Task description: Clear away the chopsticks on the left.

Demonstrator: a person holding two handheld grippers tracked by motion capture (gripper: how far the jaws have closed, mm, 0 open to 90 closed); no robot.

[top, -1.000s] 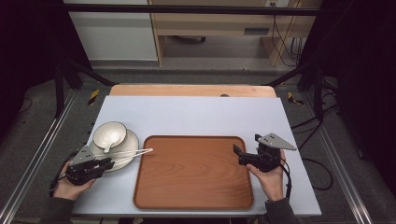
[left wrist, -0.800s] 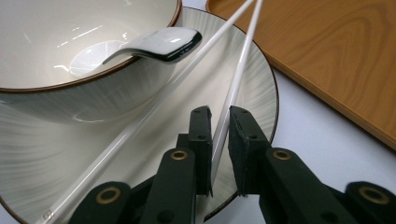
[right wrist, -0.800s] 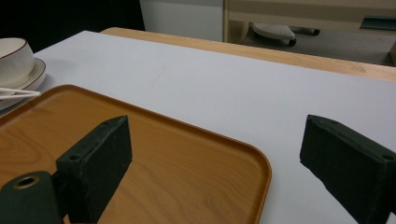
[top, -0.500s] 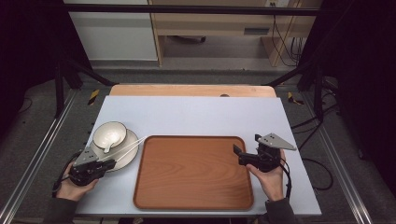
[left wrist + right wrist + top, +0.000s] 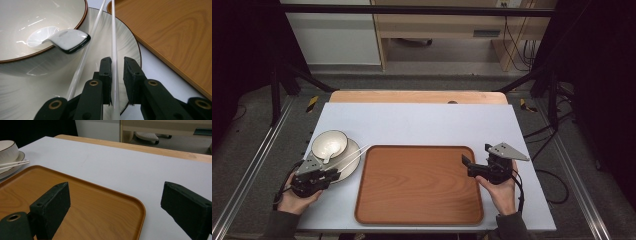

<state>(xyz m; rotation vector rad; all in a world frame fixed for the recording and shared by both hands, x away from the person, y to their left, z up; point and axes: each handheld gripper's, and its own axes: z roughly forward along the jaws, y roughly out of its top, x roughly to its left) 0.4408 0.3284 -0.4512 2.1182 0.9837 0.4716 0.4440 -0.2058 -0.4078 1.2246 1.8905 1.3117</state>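
A cream bowl (image 5: 330, 143) with a white spoon (image 5: 65, 41) in it stands on a pale plate (image 5: 348, 161) at the table's left. Two white chopsticks (image 5: 354, 156) lie across the plate and point toward the brown wooden tray (image 5: 419, 185). My left gripper (image 5: 333, 173) is at the plate's near rim. Its jaws (image 5: 117, 72) stand a little apart around one chopstick (image 5: 113, 50). The left pad touches it and a narrow gap shows at the right pad. My right gripper (image 5: 476, 156) hovers open and empty over the tray's right edge (image 5: 140, 212).
The white table top (image 5: 422, 125) has bare room behind the tray. A wooden strip (image 5: 417, 96) runs along its far edge. Black frame posts (image 5: 276, 85) and cables (image 5: 552, 175) flank the table on the floor.
The chopsticks' far ends have swung away from me on the plate. My left gripper has shifted slightly at the plate's rim. The right gripper has stayed in place.
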